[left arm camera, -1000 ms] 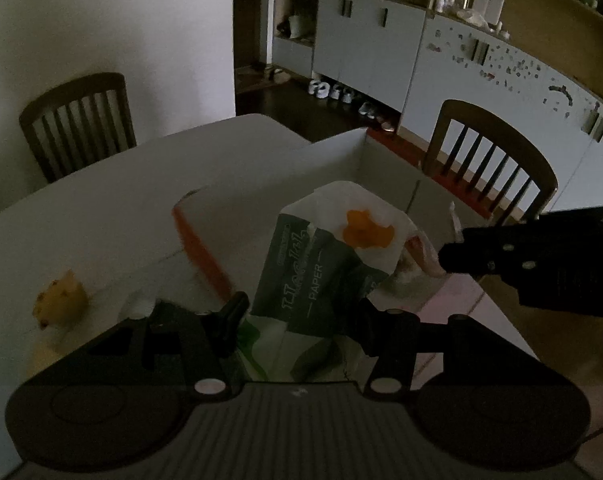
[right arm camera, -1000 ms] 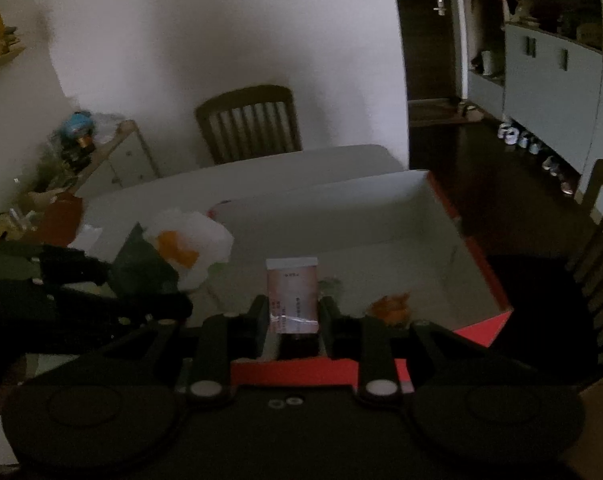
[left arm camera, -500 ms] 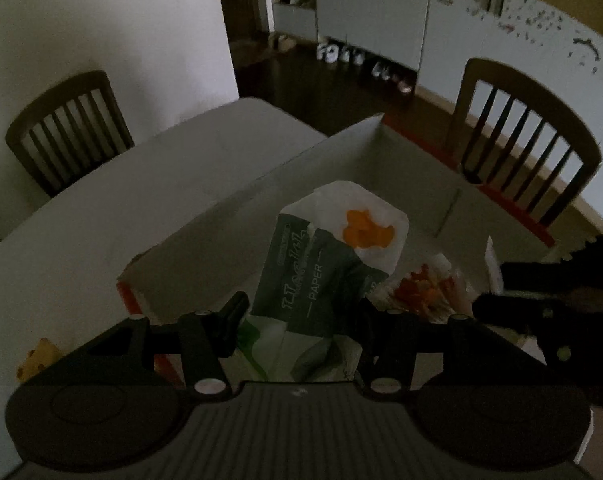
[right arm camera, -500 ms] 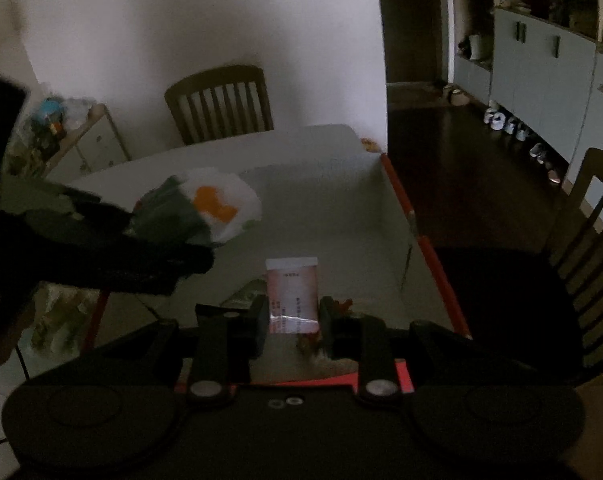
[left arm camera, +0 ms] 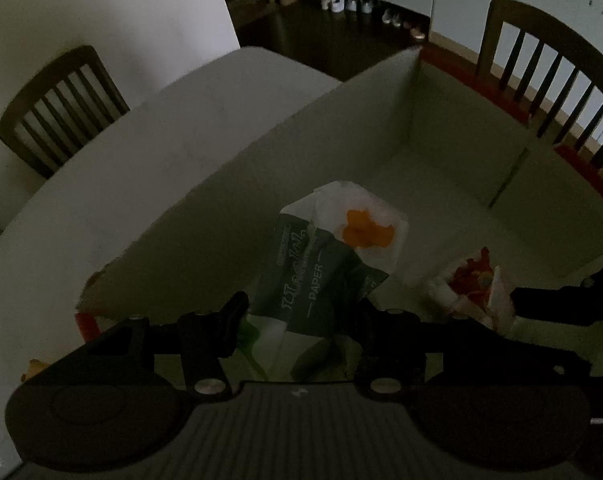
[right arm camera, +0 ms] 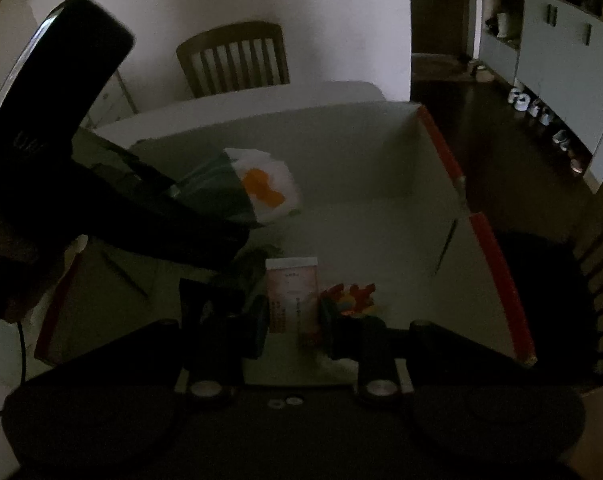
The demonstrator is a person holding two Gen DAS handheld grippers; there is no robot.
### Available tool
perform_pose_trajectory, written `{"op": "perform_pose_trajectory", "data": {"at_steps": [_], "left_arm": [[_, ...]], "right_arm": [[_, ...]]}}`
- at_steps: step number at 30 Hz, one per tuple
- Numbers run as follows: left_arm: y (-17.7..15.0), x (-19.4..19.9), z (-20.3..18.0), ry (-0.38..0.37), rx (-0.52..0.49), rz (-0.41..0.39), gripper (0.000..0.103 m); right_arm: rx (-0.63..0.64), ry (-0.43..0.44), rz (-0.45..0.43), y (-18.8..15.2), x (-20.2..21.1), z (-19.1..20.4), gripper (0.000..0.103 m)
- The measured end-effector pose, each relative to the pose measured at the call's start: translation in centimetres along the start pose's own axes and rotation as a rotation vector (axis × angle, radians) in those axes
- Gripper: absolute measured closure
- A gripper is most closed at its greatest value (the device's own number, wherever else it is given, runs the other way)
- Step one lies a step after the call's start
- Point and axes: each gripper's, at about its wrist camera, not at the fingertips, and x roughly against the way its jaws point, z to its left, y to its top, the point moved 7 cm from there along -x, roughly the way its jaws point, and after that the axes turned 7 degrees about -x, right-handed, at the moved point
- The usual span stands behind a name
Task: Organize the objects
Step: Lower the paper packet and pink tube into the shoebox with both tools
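- Step in hand: both held items are being carried into the box; by the look of it, this is the placing stage of the tidy-up.
- Left tongs: closed on a tissue pack, green wrapper with white and orange at the far end. The pack juts forward from the tongs, tilted, over the inside of the box near its left wall.
- Right tongs: closed on a small card packet, pale, held upright between the fingers, low over the box floor.
- Box: large, white inside, red along the rim, standing on the white worktop. A crumpled red and orange wrapper lies on its floor, just beside the right tongs.
- Pose, left: angled down into the box from its near left side; in the right wrist view its dark body crosses the left of the frame above the box floor.
- Pose, right: pointed down and forward from the near edge; in the left wrist view its tip shows at the far right, near the wrapper.
- Next move, judged: lower each item to bare floor, then part the fingers; the packet needs a spot apart from the wrapper.
- Surroundings: wooden chairs at the worktop; room dim, fine print unreadable.
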Motion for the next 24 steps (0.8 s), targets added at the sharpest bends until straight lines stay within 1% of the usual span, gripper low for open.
{"op": "perform_pose_trajectory", "data": {"at_steps": [5,11,14,18,21,24], "left_arm": [[-0.5,-1.2,-0.1,-0.026,0.006,0.034,0.048],[-1.1,-2.1,-0.1,-0.026,0.011,0.064,0.048],[-1.3,-2.3,-0.1,-0.036,0.023,0.070,0.044],[-1.4,-1.9,-0.3,-0.035,0.035,0.057,0.035],[-1.2,-1.8,-0.2,-0.040,0.051,0.057,0.032],[-1.3,-1.4,-0.2,-0.038,0.063,0.049,0.032]], "right_arm": [[0.012,-0.002,0.039,-0.2,-1.0,0.2,0.077],[0.025,-0.013,0.068,-0.3,-1.9,0.5,0.077],[0.026,-0.019,0.077,0.0,-2.1,0.6,0.078],[0.024,-0.026,0.084,0.3,-2.3,0.5,0.077],[0.025,-0.025,0.087,0.4,-2.4,0.2,0.076],[0.032,-0.021,0.082,0.2,-1.9,0.2,0.073]]}}
